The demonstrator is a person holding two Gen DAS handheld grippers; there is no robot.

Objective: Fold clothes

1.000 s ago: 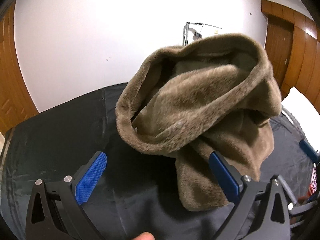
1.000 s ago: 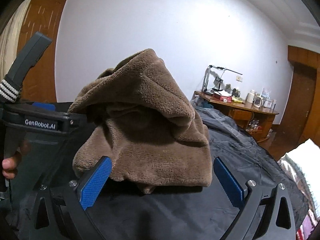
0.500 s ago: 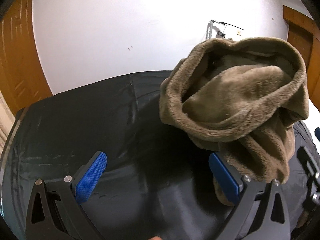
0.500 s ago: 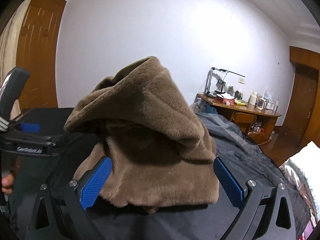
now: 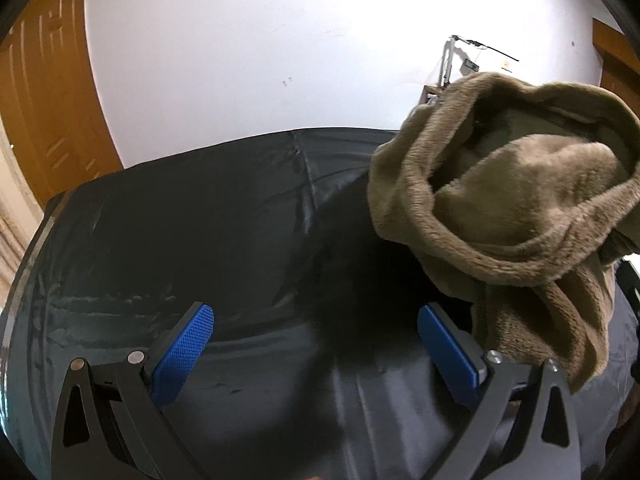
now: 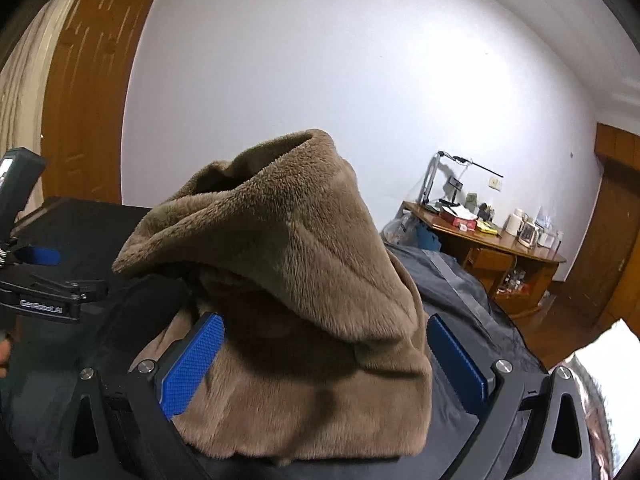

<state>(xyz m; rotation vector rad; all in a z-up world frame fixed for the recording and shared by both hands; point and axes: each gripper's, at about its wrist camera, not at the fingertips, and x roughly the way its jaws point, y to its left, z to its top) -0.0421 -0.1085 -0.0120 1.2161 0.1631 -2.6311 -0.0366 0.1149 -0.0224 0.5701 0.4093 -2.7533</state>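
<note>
A brown fleece garment [image 5: 516, 216] lies in a bunched heap on the black sheet [image 5: 168, 232]. In the left wrist view it fills the right side, and its hanging edge drapes past the right fingertip. My left gripper [image 5: 316, 344] is open over bare sheet with nothing between its blue pads. In the right wrist view the brown fleece garment [image 6: 304, 280] rises directly ahead and its lower part lies between the spread fingers. My right gripper [image 6: 324, 356] is open around that heap. The left gripper [image 6: 40, 276] shows at the left edge there.
A white wall stands behind the covered surface. A wooden door [image 6: 92, 92] is at the left. A cluttered wooden desk [image 6: 492, 244] with a lamp sits at the right, and grey cloth [image 6: 460, 284] lies beyond the garment. A person's fingers show at the left edge.
The left gripper has swung left, so the garment has slid from the middle of its view to the right side. The right gripper has moved closer, and the heap now reaches between its fingers.
</note>
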